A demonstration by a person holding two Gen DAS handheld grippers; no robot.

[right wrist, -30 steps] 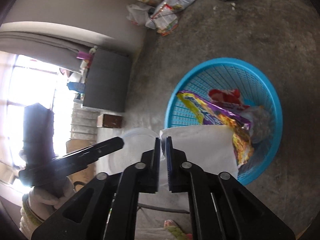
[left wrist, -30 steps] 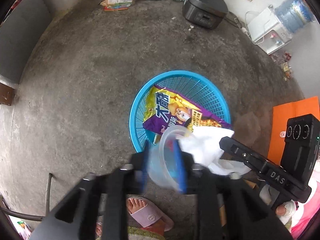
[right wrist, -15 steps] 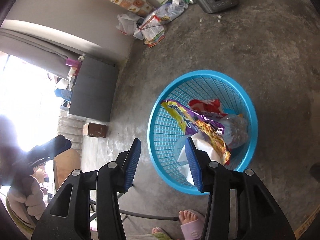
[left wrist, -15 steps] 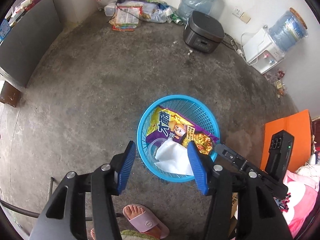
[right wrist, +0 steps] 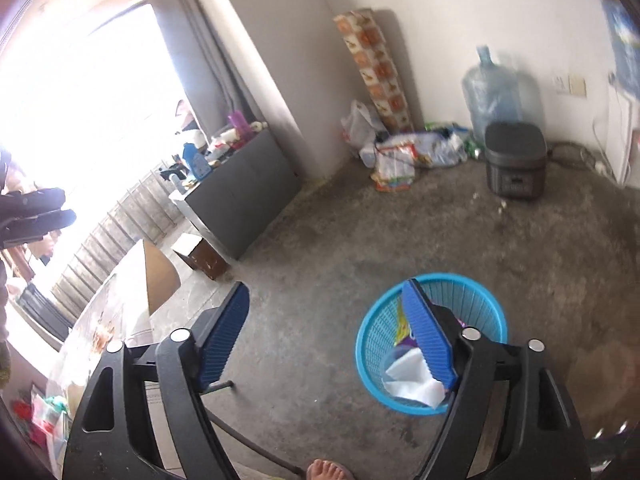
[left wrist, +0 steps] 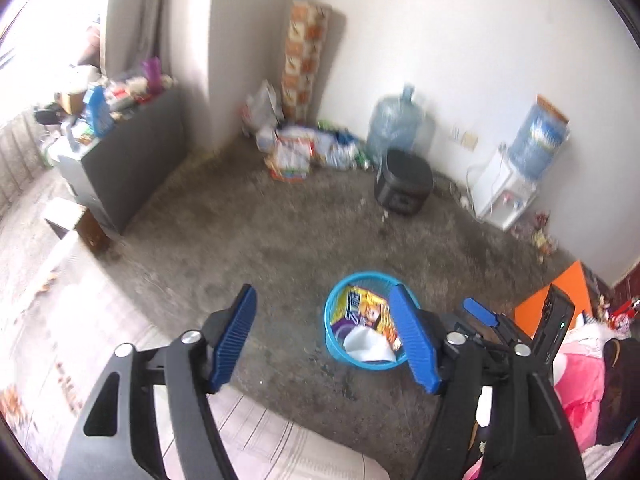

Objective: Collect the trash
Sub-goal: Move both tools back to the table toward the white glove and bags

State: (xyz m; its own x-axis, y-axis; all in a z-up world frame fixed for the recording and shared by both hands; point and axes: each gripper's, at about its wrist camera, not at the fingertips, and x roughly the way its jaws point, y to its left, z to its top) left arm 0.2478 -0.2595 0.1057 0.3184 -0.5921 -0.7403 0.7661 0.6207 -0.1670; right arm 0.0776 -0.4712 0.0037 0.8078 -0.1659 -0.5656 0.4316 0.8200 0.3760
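Both claws empty: our left gripper [left wrist: 326, 340] and right gripper [right wrist: 326, 334] are opening. Trash sits in the blue basket [left wrist: 332, 342]. Next we scan the floor [left wrist: 260, 240] for leftovers.

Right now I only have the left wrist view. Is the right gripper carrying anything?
Observer: No. The right gripper is opening, with nothing between its fingers, only bare floor.
Operator: Anything near the basket that I can't see?
Observer: A foot at the picture's bottom edge, on the near side of the blue basket and apart from it.
Operator: And further left?
Observer: A brown cardboard sheet stands upright there.
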